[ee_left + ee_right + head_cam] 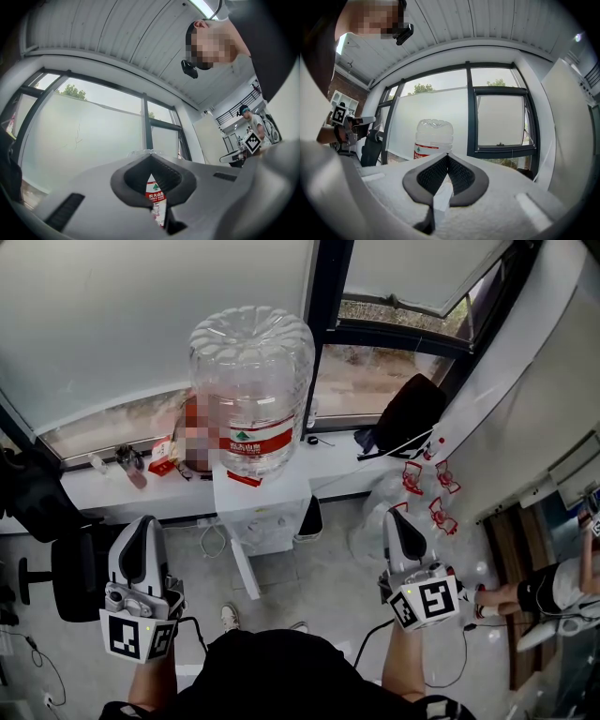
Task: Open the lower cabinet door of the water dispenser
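The white water dispenser (267, 512) stands against the windowsill ahead, with a big clear bottle (251, 390) with a red label on top. A narrow white panel (246, 568) slants out from its lower front towards me; I cannot tell if it is the lower door. My left gripper (142, 523) and right gripper (398, 517) are held low on either side, well short of the dispenser, both shut and empty. The left gripper (150, 157) shows the bottle's label (157, 199) through the gap below its tips. The right gripper (447, 154) points level at the bottle (433, 138).
A black office chair (70, 577) stands at the left. The windowsill (103, 486) carries small items and a black bag (408, 413). A clear empty bottle (380, 521) and cables lie on the floor at the right. A person (553, 587) sits at the far right.
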